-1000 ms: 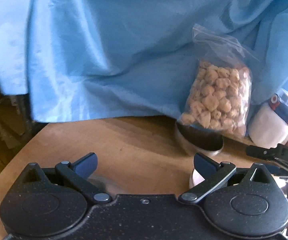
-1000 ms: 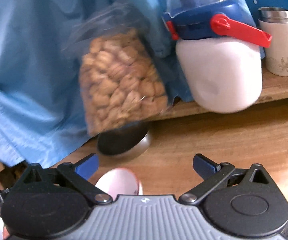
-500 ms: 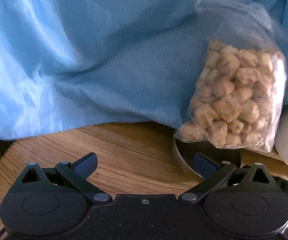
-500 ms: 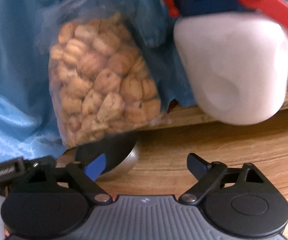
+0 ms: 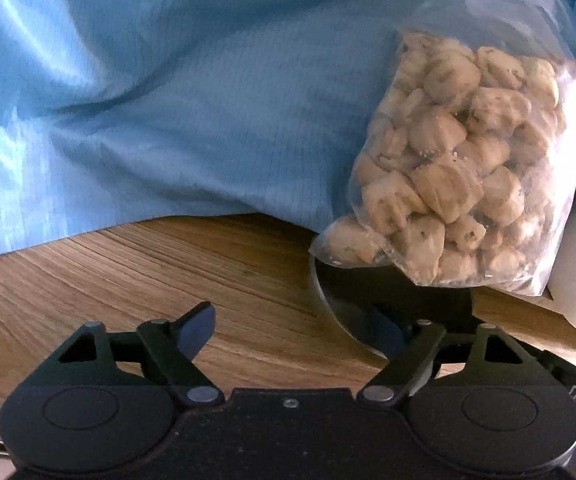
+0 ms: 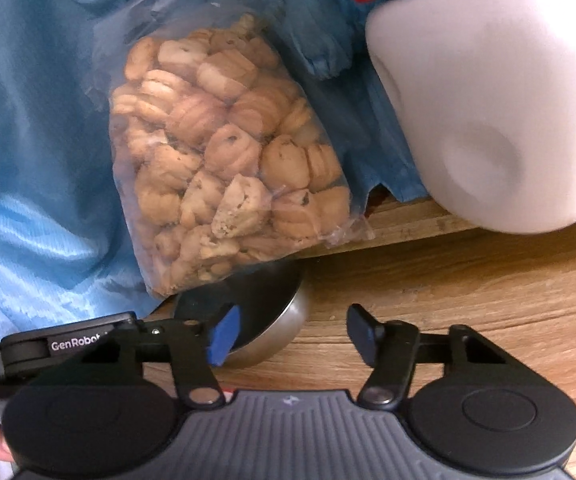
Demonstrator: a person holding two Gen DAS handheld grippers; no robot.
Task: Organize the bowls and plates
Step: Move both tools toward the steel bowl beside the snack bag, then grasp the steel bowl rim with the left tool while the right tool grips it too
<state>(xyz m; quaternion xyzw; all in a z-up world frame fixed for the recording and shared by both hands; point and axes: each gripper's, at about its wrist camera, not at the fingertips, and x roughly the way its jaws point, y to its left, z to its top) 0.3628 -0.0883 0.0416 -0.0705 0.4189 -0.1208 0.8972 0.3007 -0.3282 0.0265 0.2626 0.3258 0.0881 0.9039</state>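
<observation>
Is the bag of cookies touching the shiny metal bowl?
Touching. In the right wrist view, the bottom of the cookie bag hangs over the far rim of the metal bowl and rests on it, with no gap showing.

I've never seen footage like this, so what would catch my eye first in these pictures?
Probably the clear bag of biscuits, propped against a rumpled blue cloth at the back of the wooden table. Its bottom corner overhangs a shiny metal bowl. To the right looms a big white jug, while two black claws, the left claw and the right claw, are closing around the bowl's rim.
</observation>
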